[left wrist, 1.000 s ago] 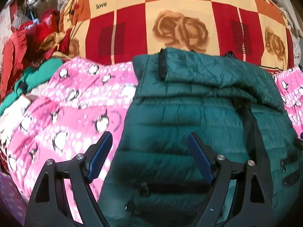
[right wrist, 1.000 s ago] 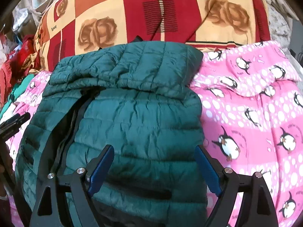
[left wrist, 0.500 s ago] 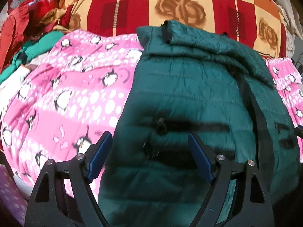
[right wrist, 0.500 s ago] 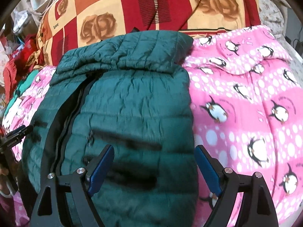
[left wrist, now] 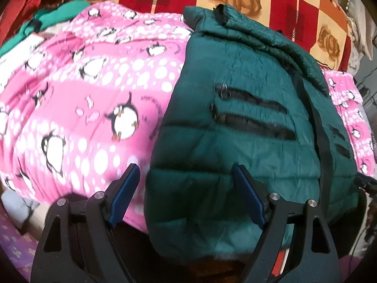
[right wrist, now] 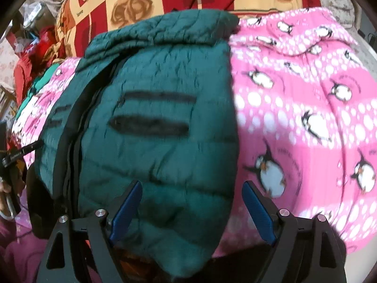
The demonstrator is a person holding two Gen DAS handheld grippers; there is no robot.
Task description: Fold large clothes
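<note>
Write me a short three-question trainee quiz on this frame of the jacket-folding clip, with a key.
1. True or false: the left gripper is clamped on the green puffer jacket.
2. What does the jacket lie on?
A. a bare wooden floor
B. a pink penguin-print blanket
C. a white sheet
3. In a few words: in the right wrist view, where does the right gripper sit relative to the jacket's edge?

Key
1. False: its jaws stand open, with nothing pressed between them.
2. B.
3. Open and straddling the jacket's near right edge: one finger over the green fabric, the other over the blanket.
</note>
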